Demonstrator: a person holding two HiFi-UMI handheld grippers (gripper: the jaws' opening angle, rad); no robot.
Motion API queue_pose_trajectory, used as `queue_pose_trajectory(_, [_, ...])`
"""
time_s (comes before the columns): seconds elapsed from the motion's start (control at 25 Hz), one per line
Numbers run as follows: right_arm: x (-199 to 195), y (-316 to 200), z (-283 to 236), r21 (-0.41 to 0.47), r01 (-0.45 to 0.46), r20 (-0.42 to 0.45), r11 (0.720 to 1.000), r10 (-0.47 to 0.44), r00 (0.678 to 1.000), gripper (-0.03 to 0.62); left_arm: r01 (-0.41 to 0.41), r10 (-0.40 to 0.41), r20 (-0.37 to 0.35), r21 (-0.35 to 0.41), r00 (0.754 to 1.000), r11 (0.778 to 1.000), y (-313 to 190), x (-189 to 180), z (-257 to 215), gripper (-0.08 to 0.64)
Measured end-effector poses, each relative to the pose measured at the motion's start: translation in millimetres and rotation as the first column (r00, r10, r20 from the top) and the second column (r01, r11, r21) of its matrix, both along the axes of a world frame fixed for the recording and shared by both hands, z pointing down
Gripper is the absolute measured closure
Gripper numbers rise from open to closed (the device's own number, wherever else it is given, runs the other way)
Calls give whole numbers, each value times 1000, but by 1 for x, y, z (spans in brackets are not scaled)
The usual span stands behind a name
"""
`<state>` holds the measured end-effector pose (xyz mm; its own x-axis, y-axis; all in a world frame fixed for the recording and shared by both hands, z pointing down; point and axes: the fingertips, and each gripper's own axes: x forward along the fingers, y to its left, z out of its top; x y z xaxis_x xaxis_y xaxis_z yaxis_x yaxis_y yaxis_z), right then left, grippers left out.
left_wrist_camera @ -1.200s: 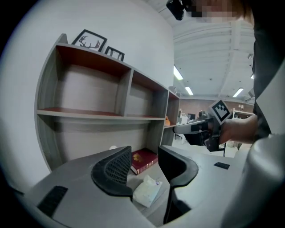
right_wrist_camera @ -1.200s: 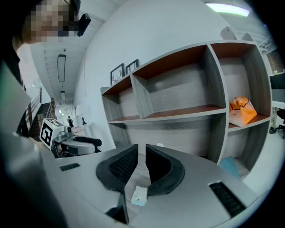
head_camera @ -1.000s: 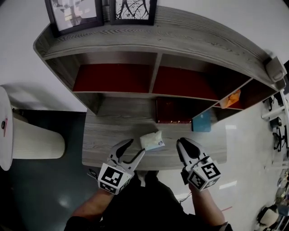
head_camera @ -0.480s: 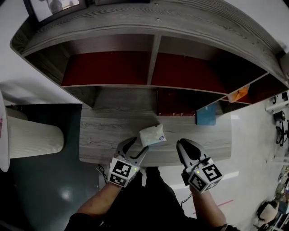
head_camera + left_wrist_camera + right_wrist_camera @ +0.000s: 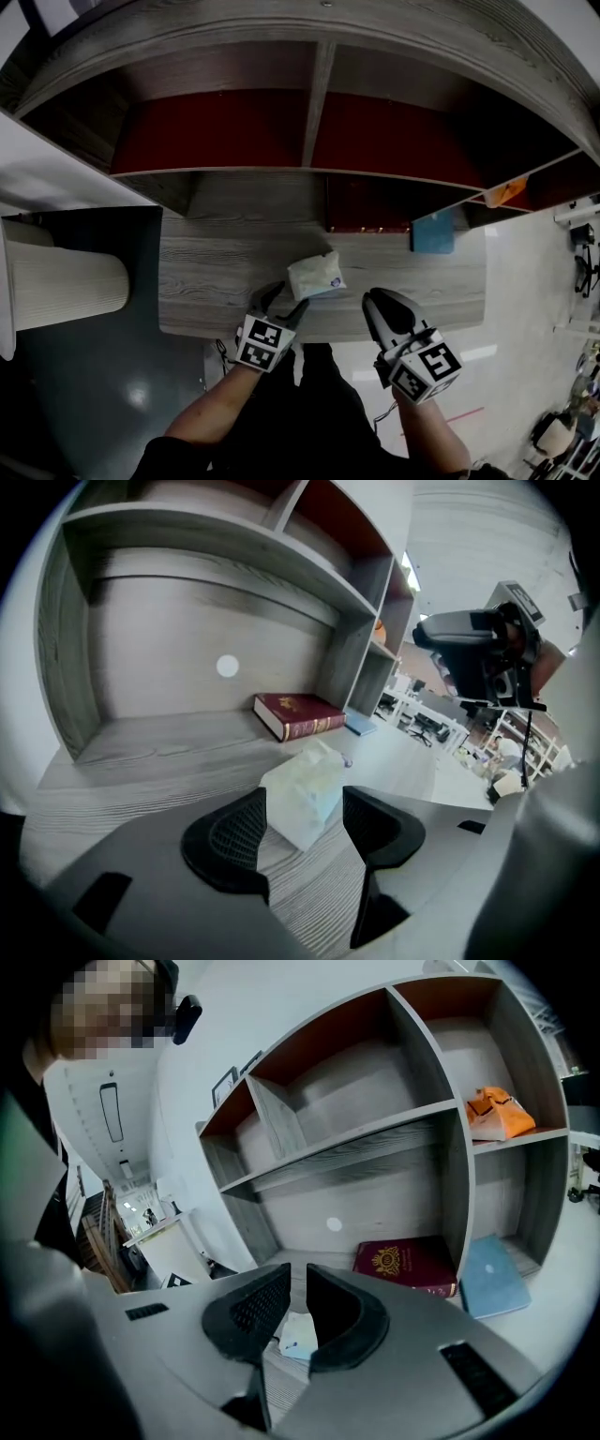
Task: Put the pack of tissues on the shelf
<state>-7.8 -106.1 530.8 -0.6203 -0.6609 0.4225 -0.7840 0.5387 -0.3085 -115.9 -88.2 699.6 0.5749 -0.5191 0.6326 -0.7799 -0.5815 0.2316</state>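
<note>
left arm: forearm reached forward, left gripper [image 5: 286, 298] tilted down toward the wooden board [image 5: 206, 272]
left jaws: spread wide, just been opening; near end of the pack of tissues [image 5: 305, 780] seen between the 2 tips, pads not pressing
right arm: right gripper [image 5: 380, 302] held at the board's front edge, right of the pack, tilted down
right jaws: nearly together, slim gap, nothing in it
pack: laid on the board in front of the shelf [image 5: 319, 75], near 1 red book [image 5: 300, 712]
look: pale soft wrap, crumpled on top, small blue mark
</note>
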Motion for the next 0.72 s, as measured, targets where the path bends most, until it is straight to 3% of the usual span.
queue_pose_trajectory(0.52, [13,2,-3,-6,-11,17,1000,12,1000,537,-15,26,114,-95,993,995,1,11,52,311])
queue_pose_trajectory(0.72, [17,5,-8,0,0,7,1000,0,1000,537,5,10,159,-89,987,996,-2,5,51,409])
